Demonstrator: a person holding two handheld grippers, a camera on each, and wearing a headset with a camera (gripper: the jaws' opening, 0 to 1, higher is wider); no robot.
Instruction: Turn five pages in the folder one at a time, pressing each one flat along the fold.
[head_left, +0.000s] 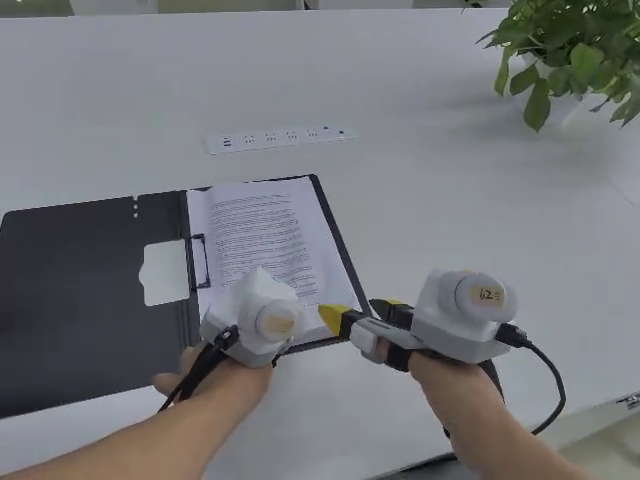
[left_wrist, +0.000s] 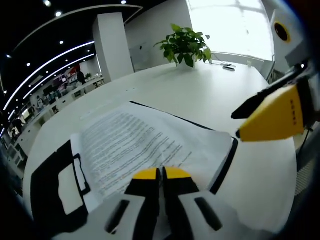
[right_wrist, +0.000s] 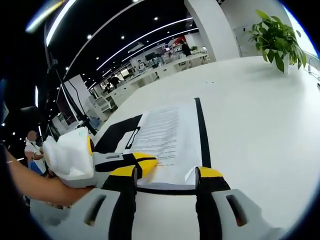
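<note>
From over the person's shoulder, the folder (head_left: 80, 300) lies open on the white table (head_left: 450, 180). Its black cover is spread to the left and the top printed page (head_left: 265, 235) sits on the right half, held near the fold by a black clip (head_left: 200, 262). A power strip (head_left: 280, 137) sits beyond it and a plant (head_left: 570, 50) stands at the far corner. The left gripper (head_left: 255, 300) is over the page's near edge, its tips hidden under its own body, and the right gripper (head_left: 360, 312) reaches in from the right toward the page's near right corner. In the left gripper view, its jaws are closed tight, yellow tips together with nothing between them, low over the printed sheet; whether they press on it I cannot tell. The right gripper comes in from the side, just beside the folder's edge. In the right gripper view, its jaws stand wide apart with the page's near right corner between them, and that corner looks slightly lifted. I'd judge the sheet light, thin and floppy, apt to slide over whatever lies beneath and to crease or tear at the clip if tugged. The free near right corner is the place to pinch, gently, before carrying it over toward the fold.
</note>
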